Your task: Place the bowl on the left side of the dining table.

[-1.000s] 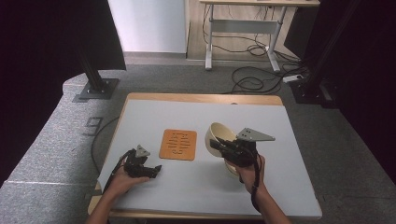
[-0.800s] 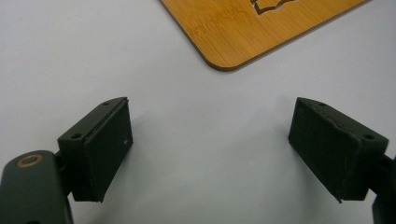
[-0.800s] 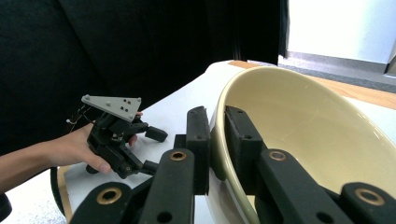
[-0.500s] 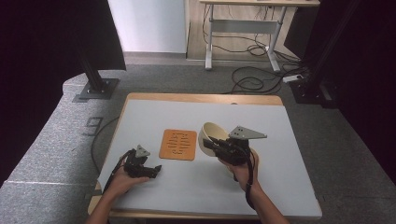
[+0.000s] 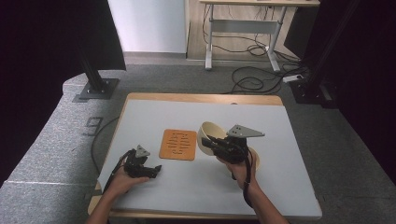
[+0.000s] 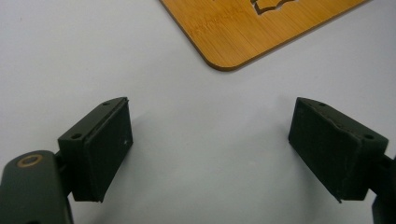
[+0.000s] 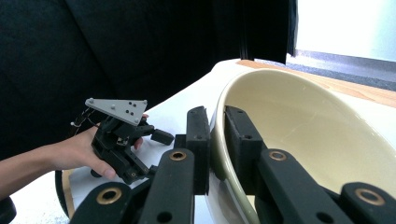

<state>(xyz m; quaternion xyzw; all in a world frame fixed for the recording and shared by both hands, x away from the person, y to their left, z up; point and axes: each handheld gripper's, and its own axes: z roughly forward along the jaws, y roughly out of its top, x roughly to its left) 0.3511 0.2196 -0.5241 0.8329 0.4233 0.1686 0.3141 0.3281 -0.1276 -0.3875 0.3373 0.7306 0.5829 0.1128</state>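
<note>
So my right gripper (image 5: 208,141) is clamped on the rim of a cream bowl (image 5: 208,133), one jaw inside the wall and one outside. You can see the pinch really clearly in the right gripper view (image 7: 215,140). The bowl (image 7: 299,140) is tipped up on its side, lifted off the bench (image 5: 205,186), just right of an orange wooden mat (image 5: 178,144) with cut-out shapes that lies flat near the middle. There's a second cream bowl (image 5: 254,158) partly hidden under my right hand, sitting on the bench.

My left gripper (image 5: 152,170) is down at the front left of the bench, jaws spread wide with nothing between them. In the left gripper view it's just bare surface between the pads (image 6: 107,149), with a rounded corner of the mat (image 6: 243,32) a bit ahead.

The bench top is a plain pale grey sheet with a light wood edge showing round it. Floor is grey carpet, with black curtains on both sides, a white panel (image 5: 149,23) at the back, a desk frame (image 5: 243,32) behind it with cables (image 5: 252,81) lying loose on the floor, and a black stand foot (image 5: 95,88) off to the left.
</note>
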